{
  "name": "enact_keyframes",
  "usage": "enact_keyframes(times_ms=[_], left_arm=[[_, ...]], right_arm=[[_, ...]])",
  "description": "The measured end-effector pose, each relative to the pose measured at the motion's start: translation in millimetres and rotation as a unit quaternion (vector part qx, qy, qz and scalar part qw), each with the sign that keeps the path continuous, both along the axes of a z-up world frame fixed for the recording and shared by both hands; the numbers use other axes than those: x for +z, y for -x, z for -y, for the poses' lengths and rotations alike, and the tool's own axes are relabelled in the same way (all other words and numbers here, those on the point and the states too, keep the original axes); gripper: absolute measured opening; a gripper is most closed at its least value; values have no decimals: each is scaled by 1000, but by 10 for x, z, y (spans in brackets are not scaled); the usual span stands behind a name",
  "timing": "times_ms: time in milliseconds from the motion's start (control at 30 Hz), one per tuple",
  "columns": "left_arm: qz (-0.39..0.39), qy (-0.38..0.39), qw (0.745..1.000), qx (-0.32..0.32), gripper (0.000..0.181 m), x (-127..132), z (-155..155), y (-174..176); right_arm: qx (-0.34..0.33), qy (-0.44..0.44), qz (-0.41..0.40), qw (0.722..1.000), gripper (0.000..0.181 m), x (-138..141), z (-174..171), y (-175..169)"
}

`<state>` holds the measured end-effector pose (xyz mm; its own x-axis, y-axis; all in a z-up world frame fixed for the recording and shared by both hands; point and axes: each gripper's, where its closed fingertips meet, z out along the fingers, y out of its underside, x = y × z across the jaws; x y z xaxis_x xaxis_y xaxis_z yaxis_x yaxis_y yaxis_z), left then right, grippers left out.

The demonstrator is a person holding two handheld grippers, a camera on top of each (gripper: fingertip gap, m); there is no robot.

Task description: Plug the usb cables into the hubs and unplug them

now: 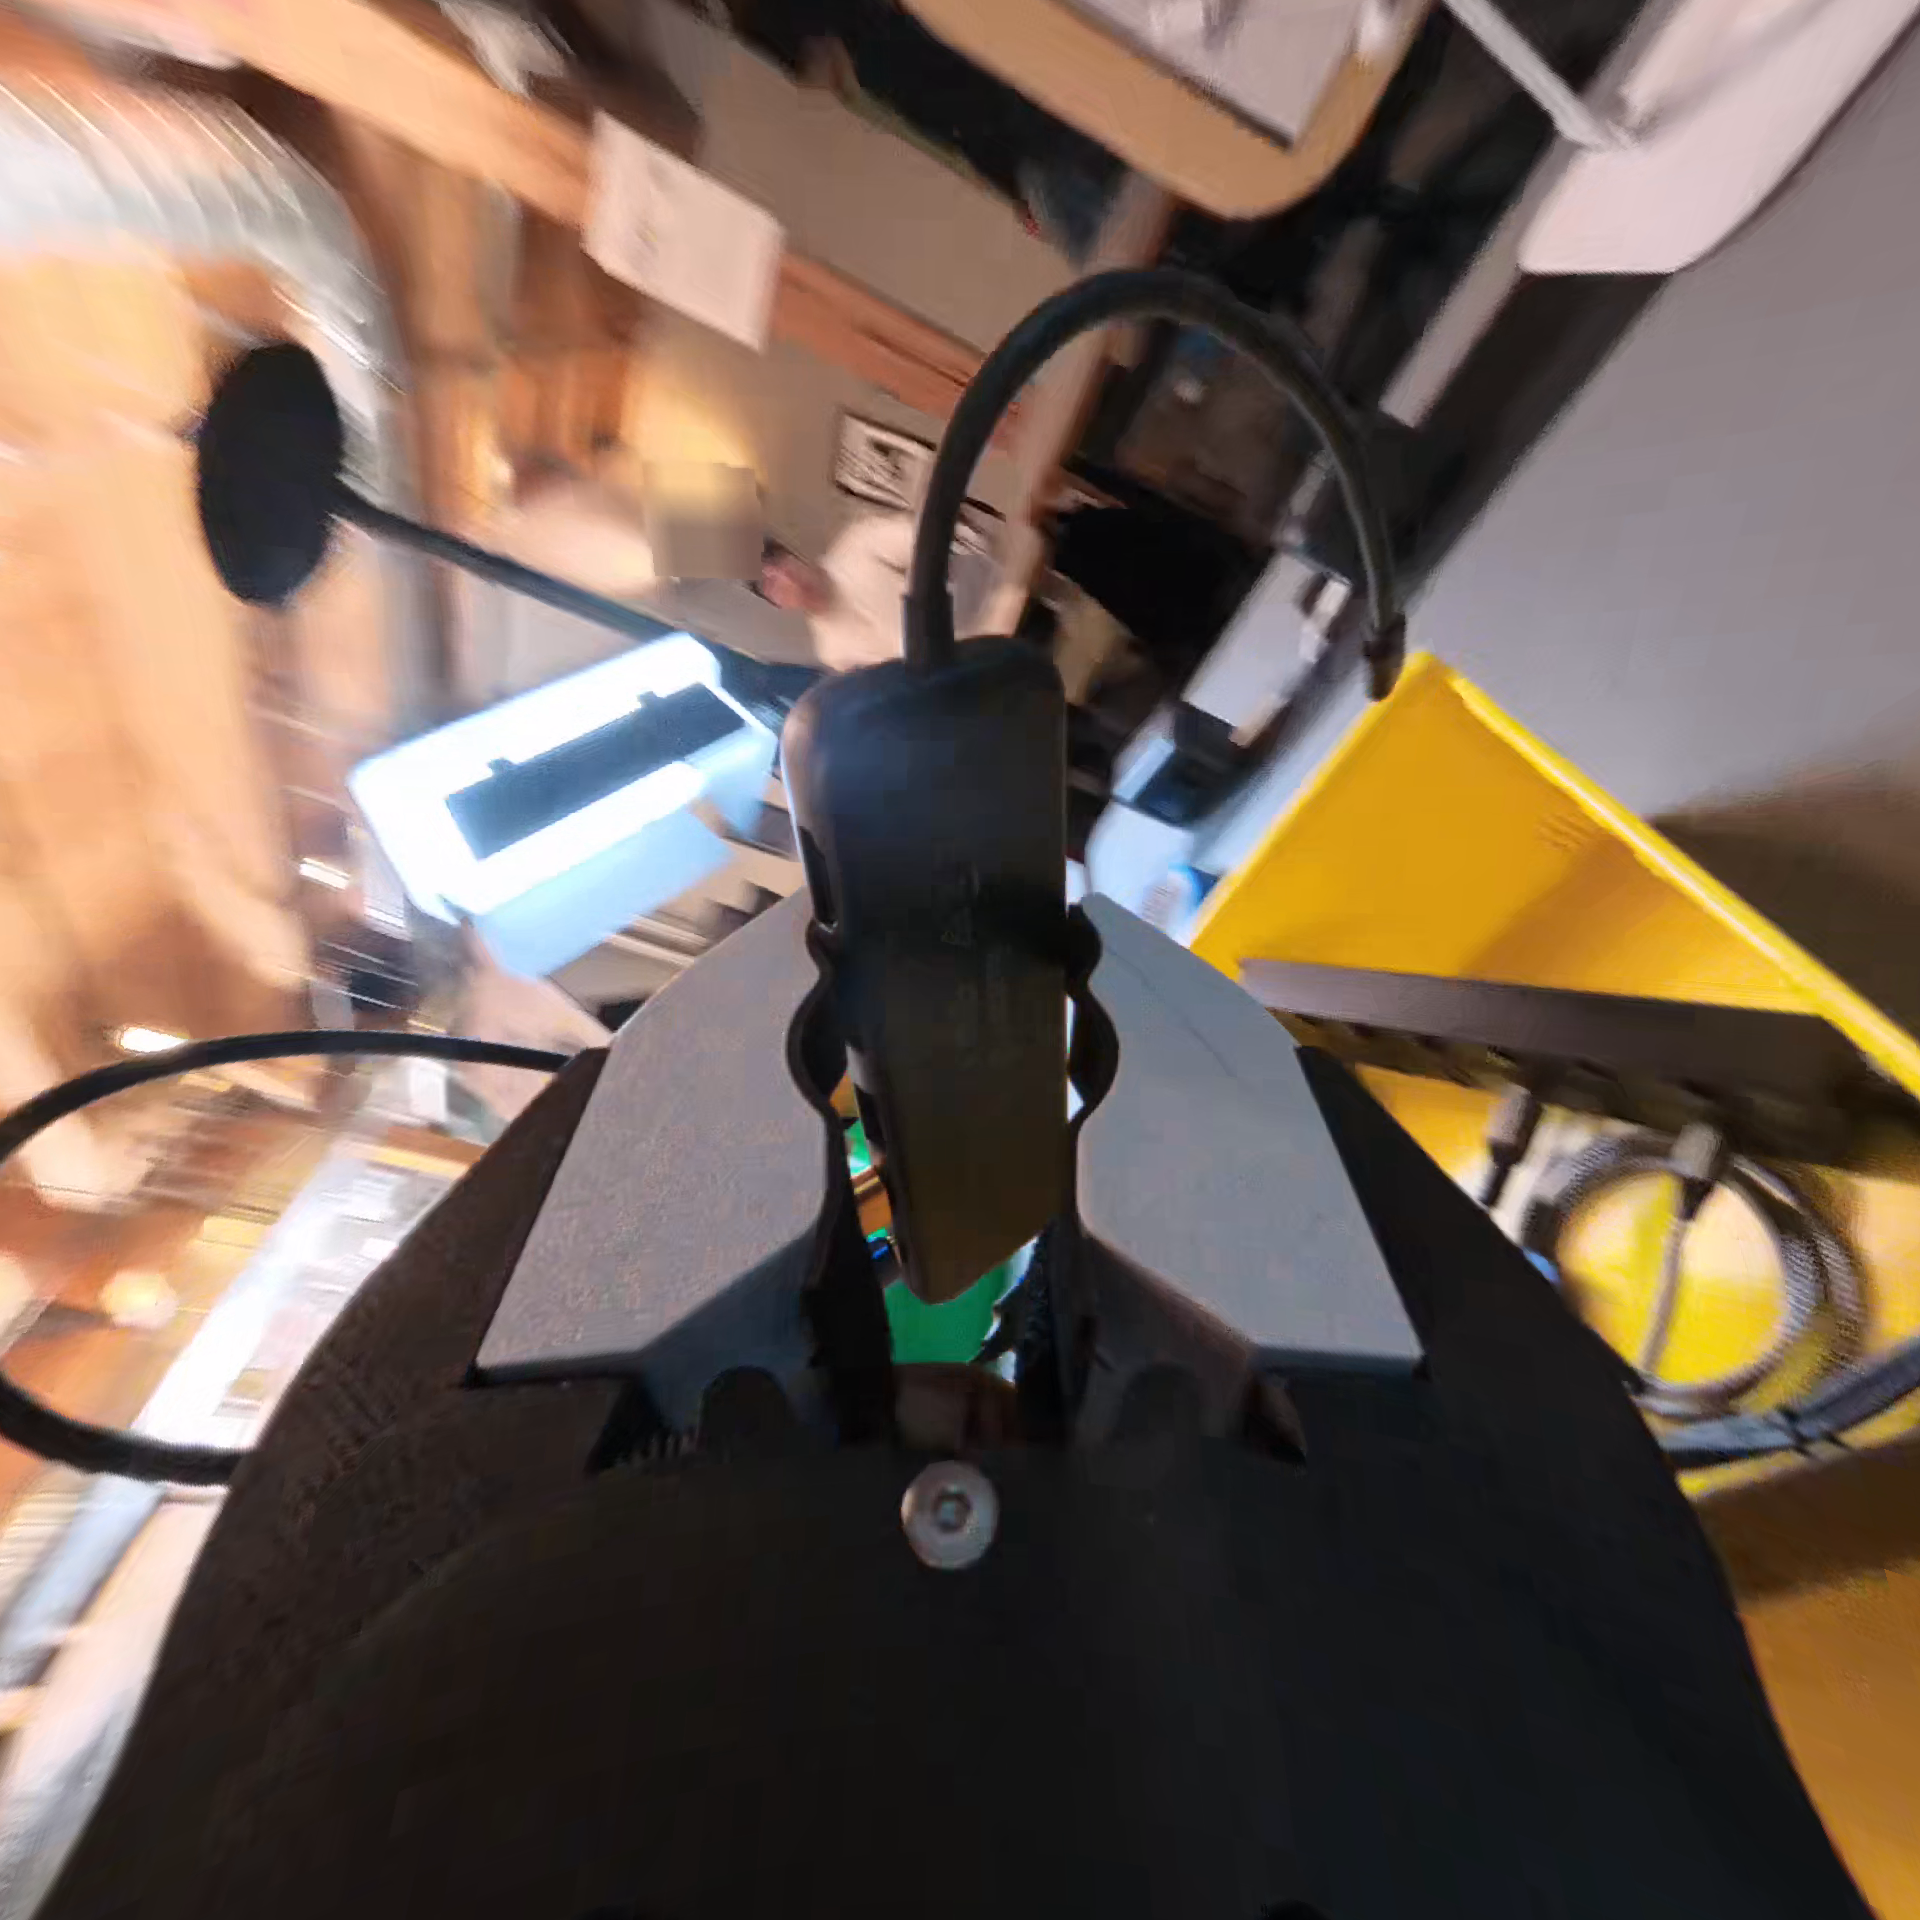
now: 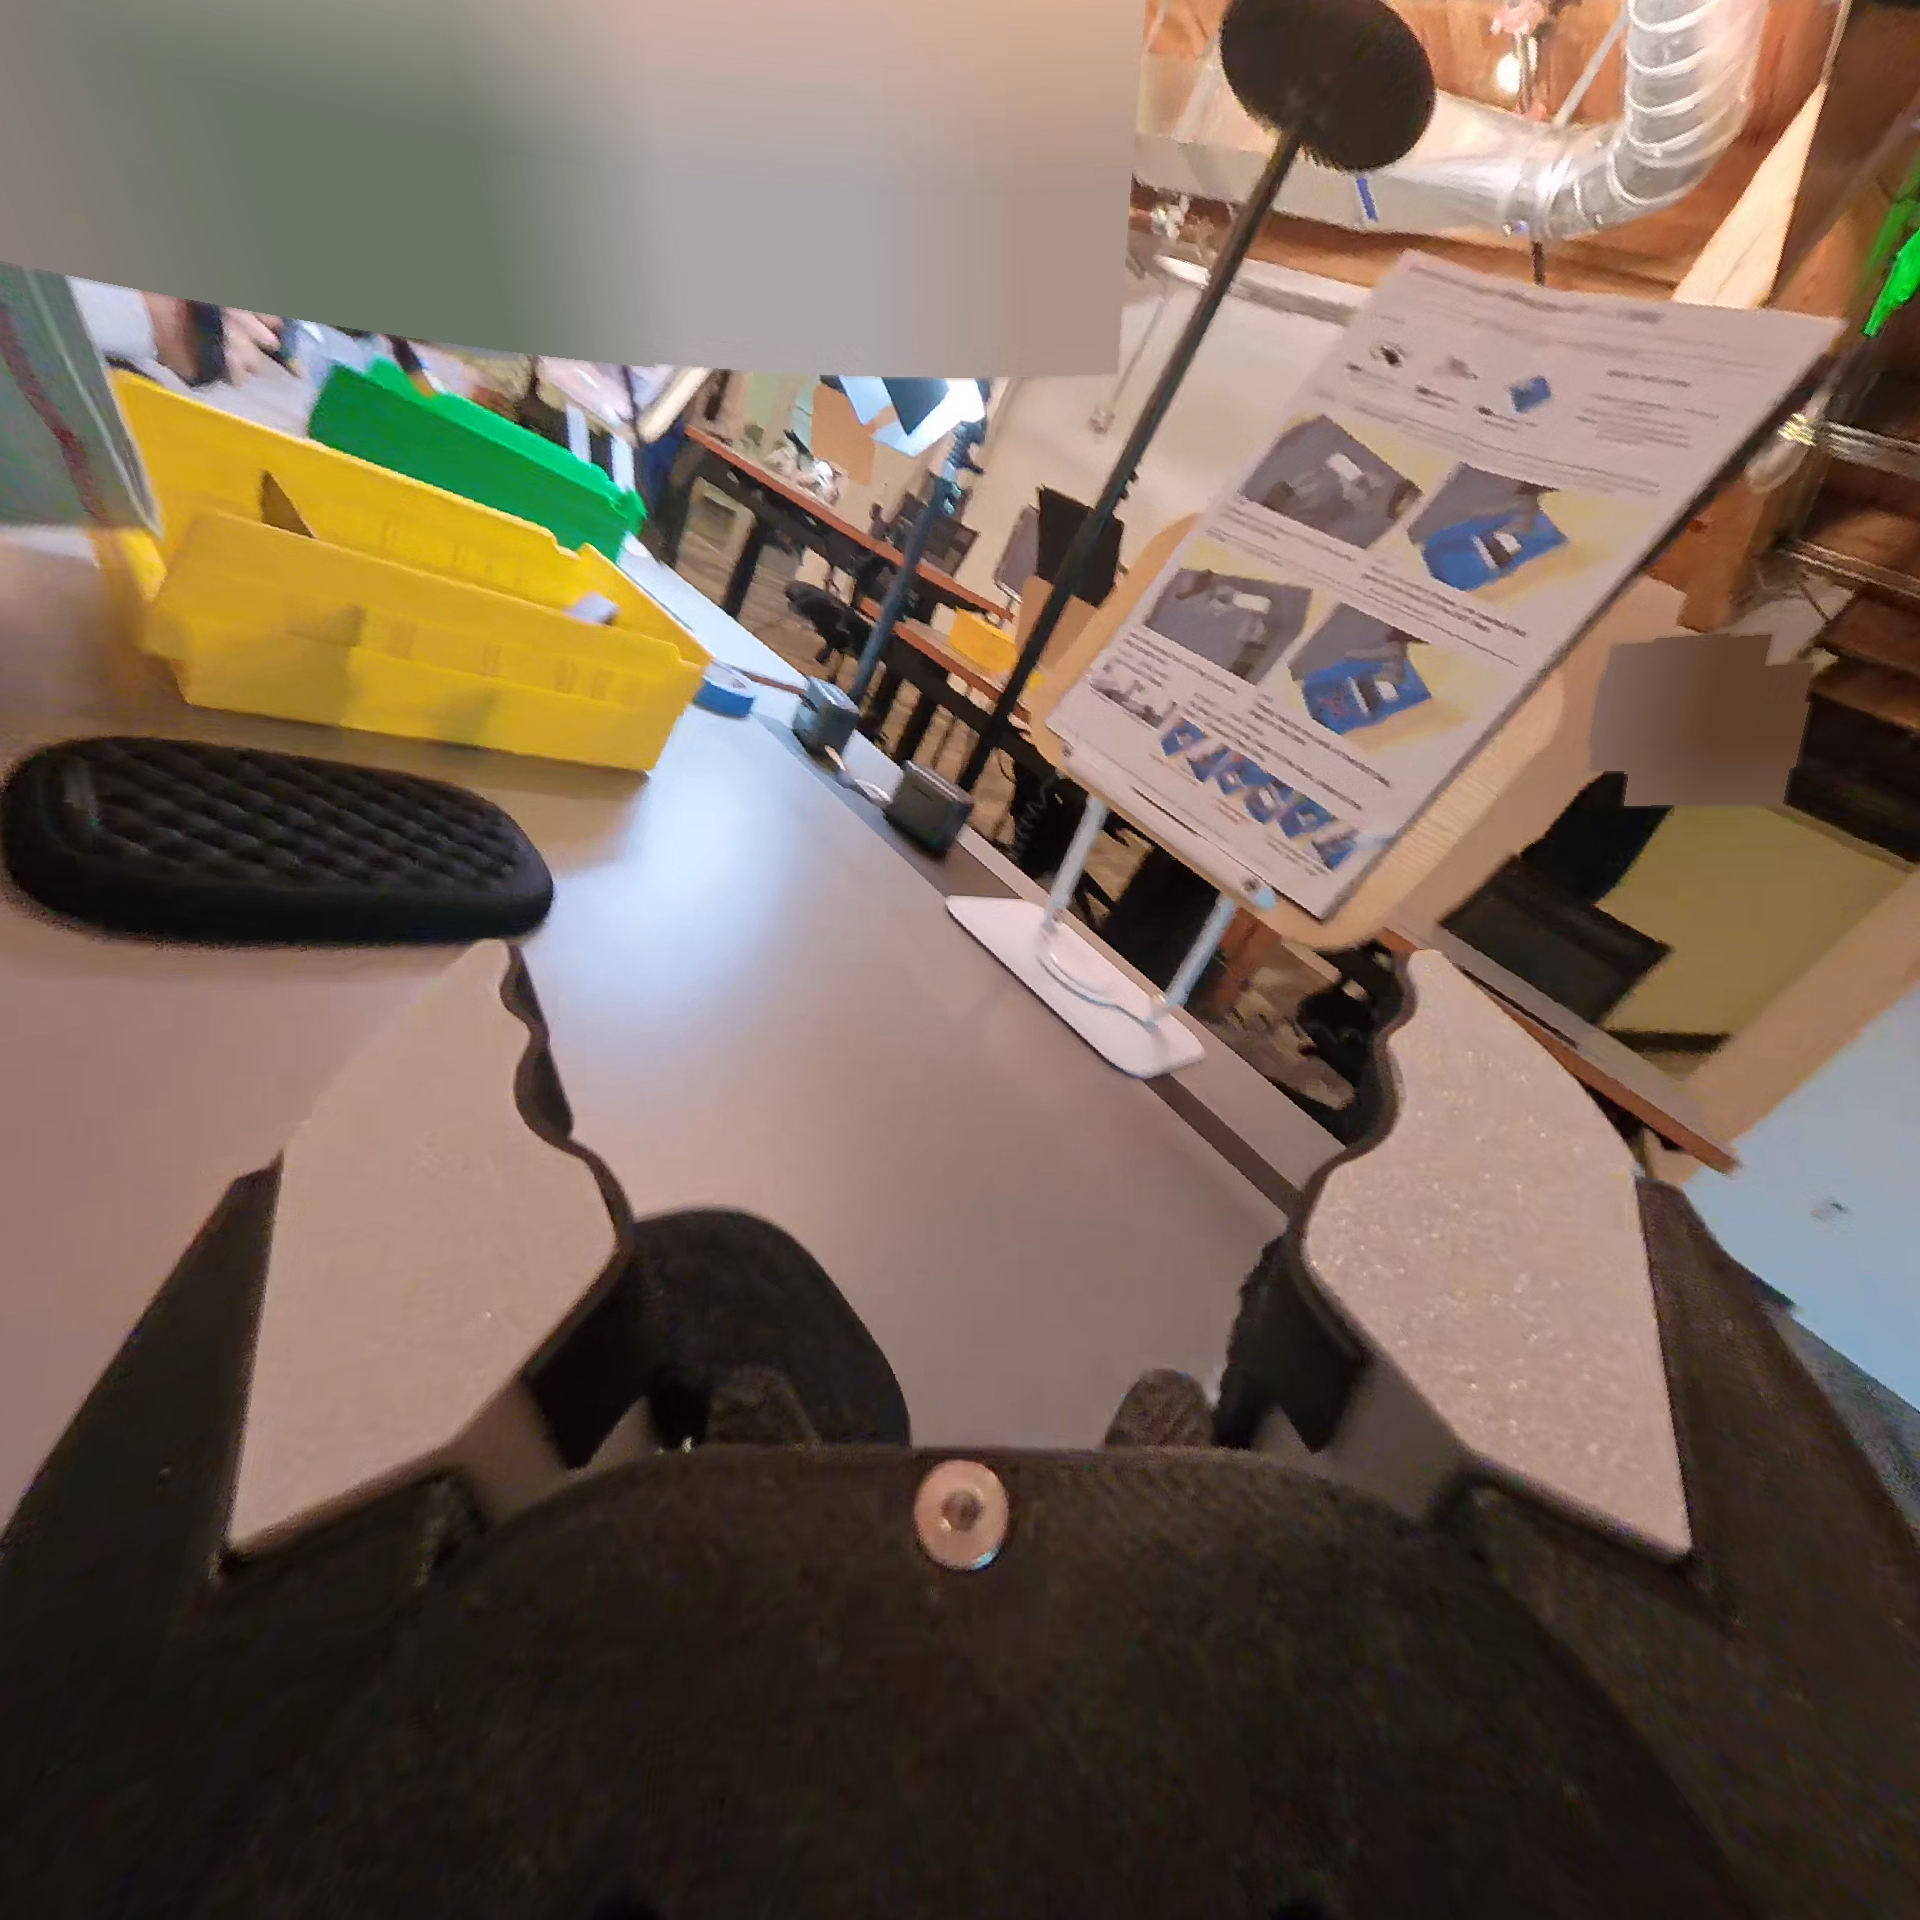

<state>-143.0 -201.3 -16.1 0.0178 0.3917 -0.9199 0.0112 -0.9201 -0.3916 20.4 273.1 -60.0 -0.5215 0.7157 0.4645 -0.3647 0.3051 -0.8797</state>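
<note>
My left gripper [image 1: 948, 951] is shut on a black USB hub [image 1: 935, 883] and holds it up in the air, tilted. The hub's short black cable [image 1: 1143, 301] loops over the top and its plug end [image 1: 1380, 665] hangs free at the right. A second long dark hub [image 1: 1558, 1029] lies in a yellow bin [image 1: 1455, 831] at the right, with coiled cables [image 1: 1704, 1278] below it. My right gripper [image 2: 956, 1039] is open and empty, low over the grey table [image 2: 779, 1018].
In the right wrist view, yellow bins [image 2: 416, 623] and a green bin [image 2: 468, 447] stand at the back left. A black padded mat [image 2: 270, 831] lies left. A printed sheet on a white stand [image 2: 1434, 582] is at the right. A black pole with a round head [image 2: 1320, 83] rises behind. The left gripper's tips are roughly 50 centimetres from the right gripper's.
</note>
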Motion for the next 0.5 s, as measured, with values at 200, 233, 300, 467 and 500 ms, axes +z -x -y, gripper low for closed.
enact_keyframes(times_ms=[200, 233, 300, 467, 500], left_arm=[[-123, 140, 981, -54, 38, 63, -944, -332], [-120, 149, 979, -75, 39, -15, -1125, -366], [-125, 179, 969, -112, 38, -167, -1460, -441], [-122, 238, 944, -193, 38, -521, -2079, -617], [-120, 242, 940, -208, 38, -568, -2166, -657]], right_arm=[[118, 34, -1, 992, 124, 52, 913, 124], [139, 32, 1, 990, 119, 38, 1095, 121], [165, 11, -2, 986, 105, -10, 1418, 123], [165, -47, -60, 983, 67, -37, 1923, 226], [160, -56, -66, 983, 62, -45, 1977, 271]])
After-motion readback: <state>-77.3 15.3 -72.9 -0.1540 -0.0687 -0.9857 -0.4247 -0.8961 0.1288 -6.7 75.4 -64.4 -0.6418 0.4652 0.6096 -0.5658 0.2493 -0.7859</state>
